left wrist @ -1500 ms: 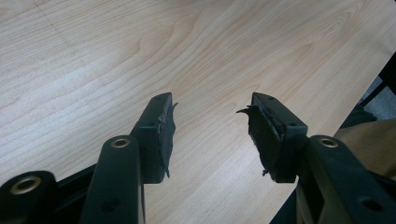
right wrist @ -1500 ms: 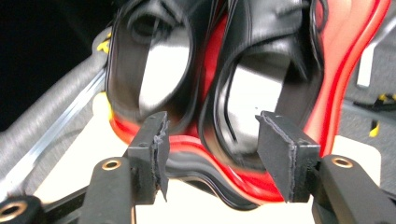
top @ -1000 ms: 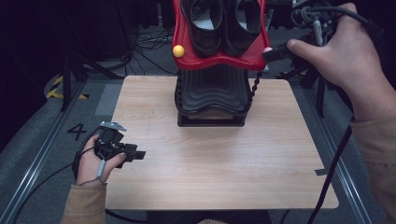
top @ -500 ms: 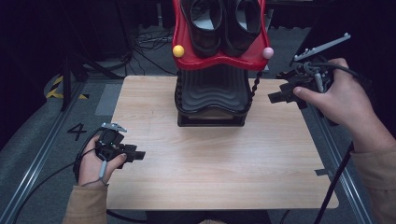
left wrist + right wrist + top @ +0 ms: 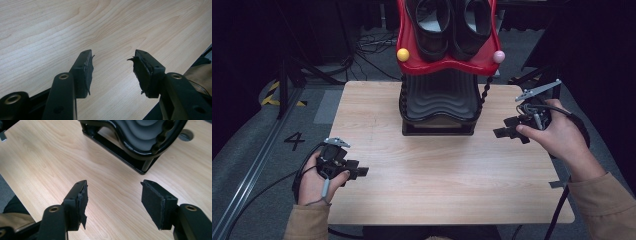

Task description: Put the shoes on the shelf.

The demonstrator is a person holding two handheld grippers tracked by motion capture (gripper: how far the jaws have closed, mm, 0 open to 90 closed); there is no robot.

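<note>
A black ribbed stand (image 5: pixel 439 102) rises at the back middle of the wooden table (image 5: pixel 447 180) and carries a red tray (image 5: pixel 447 62) with two black shoes (image 5: pixel 452 22). My left gripper (image 5: pixel 359 172) rests at the table's front left, open, nothing between its jaws (image 5: pixel 112 67). My right gripper (image 5: pixel 504 133) hovers at the right side of the table, pointing left toward the stand's base (image 5: pixel 135 142). It is open and empty (image 5: pixel 113 200).
A yellow ball (image 5: pixel 402 54) and a pink ball (image 5: pixel 498 56) sit on the red tray's front corners. A black beaded cord (image 5: pixel 484 92) hangs down the stand's right side. Cables and dark frames lie on the floor behind the table.
My right gripper has come down from beside the red tray toward the right side of the tabletop, nearer the person. The left gripper has stayed put.
</note>
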